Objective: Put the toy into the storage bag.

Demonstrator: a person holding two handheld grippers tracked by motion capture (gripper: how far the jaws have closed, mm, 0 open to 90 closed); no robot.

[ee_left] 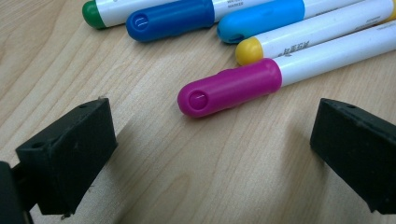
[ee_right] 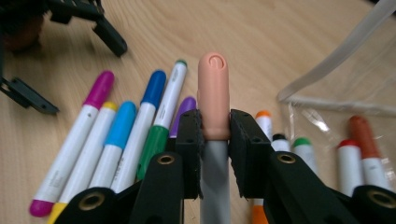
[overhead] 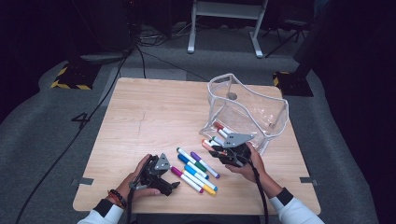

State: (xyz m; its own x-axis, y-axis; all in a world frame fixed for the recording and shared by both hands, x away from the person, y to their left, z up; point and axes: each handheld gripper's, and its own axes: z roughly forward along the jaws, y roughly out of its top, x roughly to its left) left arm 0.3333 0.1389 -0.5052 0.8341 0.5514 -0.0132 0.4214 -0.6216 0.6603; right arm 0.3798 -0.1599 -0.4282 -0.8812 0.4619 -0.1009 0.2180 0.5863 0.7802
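Clamping a peach-capped marker [ee_right: 214,98], right gripper [ee_right: 215,135]; left gripper [ee_left: 210,154] agape; marker print unreadable.

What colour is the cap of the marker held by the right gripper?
Peach, a pale salmon pink: the cap shows best in the right gripper view.

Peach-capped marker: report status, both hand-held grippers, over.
Right hand-held gripper shut on peach-capped marker, raised off table. Left hand-held gripper open, magenta marker just ahead of it. Clear pouch open beside the right one, path unobstructed.
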